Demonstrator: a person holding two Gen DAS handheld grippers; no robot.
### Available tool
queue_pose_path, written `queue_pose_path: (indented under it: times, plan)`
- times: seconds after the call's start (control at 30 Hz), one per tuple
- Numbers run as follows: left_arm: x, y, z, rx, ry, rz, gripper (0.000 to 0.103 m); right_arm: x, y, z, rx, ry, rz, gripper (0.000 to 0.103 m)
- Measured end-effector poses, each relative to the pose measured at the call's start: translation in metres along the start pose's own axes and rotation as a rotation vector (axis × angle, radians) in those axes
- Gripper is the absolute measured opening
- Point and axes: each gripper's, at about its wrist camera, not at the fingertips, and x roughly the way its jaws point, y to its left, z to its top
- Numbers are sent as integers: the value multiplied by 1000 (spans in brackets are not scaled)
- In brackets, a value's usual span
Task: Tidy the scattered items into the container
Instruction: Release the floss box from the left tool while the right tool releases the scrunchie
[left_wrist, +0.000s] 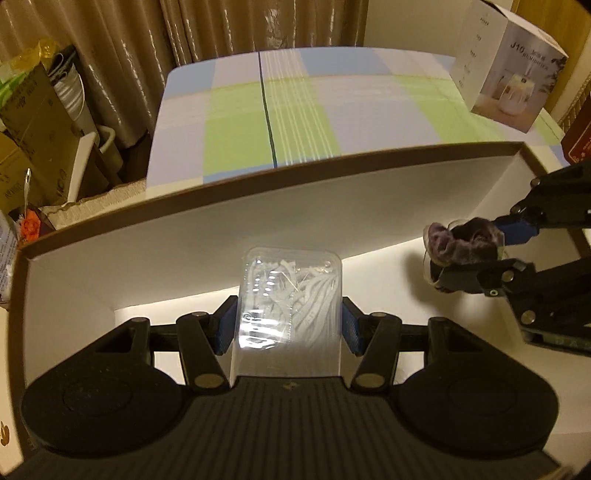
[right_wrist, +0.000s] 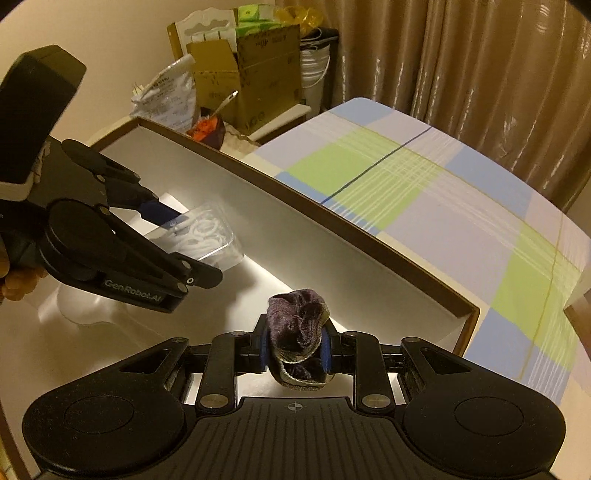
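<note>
A wide white box with a brown rim (left_wrist: 258, 173) (right_wrist: 369, 236) lies under both grippers. My left gripper (left_wrist: 288, 325) is shut on a clear plastic case of white hair ties (left_wrist: 291, 295), held over the box floor; in the right wrist view the same case (right_wrist: 205, 232) sits between its blue pads. My right gripper (right_wrist: 295, 349) is shut on a dark purple velvet scrunchie (right_wrist: 299, 325), also inside the box outline. In the left wrist view the scrunchie (left_wrist: 461, 240) and the right gripper (left_wrist: 476, 247) come in from the right.
The box rests on a table with a green, blue and lilac checked cloth (left_wrist: 295, 107). A white humidifier carton (left_wrist: 509, 66) stands at the far right of it. Cardboard boxes and bags (right_wrist: 255, 74) crowd the floor by the curtain. A hand (right_wrist: 14, 280) grips the left tool.
</note>
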Motion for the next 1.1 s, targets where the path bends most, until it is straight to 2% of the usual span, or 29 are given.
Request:
queue_pose_path:
  times: [0.03,0.07,0.1,0.13,0.17,0.2,0.37,0.43,0.5,0.53,0.7,0.87,1.1]
  plan:
    - [3,0,0,1,8,0,52,2,0,1,-4,7,-3,30]
    - [6,1,1,3,18,-3,52,2,0,1,-7,5,-2,47]
    - [9,1,1,-1,26,-3,52,1,1,1,-16,-10,-2,56]
    - [10,2,1,-6,28,-1,53,-2,3,2,-30,-30,6,73]
    - [10,3,1,-6,27,-1,59,-4,6,2,-43,-44,13,86]
    - [9,4,0,-7,23,2,64,-6,8,2,-54,-51,6,87]
    - [-1,8,-2,-20,19,21,67,-14,9,-6,-78,-42,19,87]
    - [-8,9,-5,-20,17,34,74,-18,13,-9,-84,-34,17,88]
    - [-14,8,-9,-17,19,53,79,-25,14,-13,-87,-40,6,101]
    - [-16,7,-10,-16,20,60,79,-31,15,-16,-89,-58,-4,103]
    - [-36,5,-21,-29,20,79,88,-51,28,-24,-86,-98,-26,103]
    - [-62,0,-28,-42,-20,114,95,-67,36,-30,-29,-127,-72,103]
    - [-100,-4,-41,-75,-79,136,99,-99,36,-42,66,-150,-121,103]
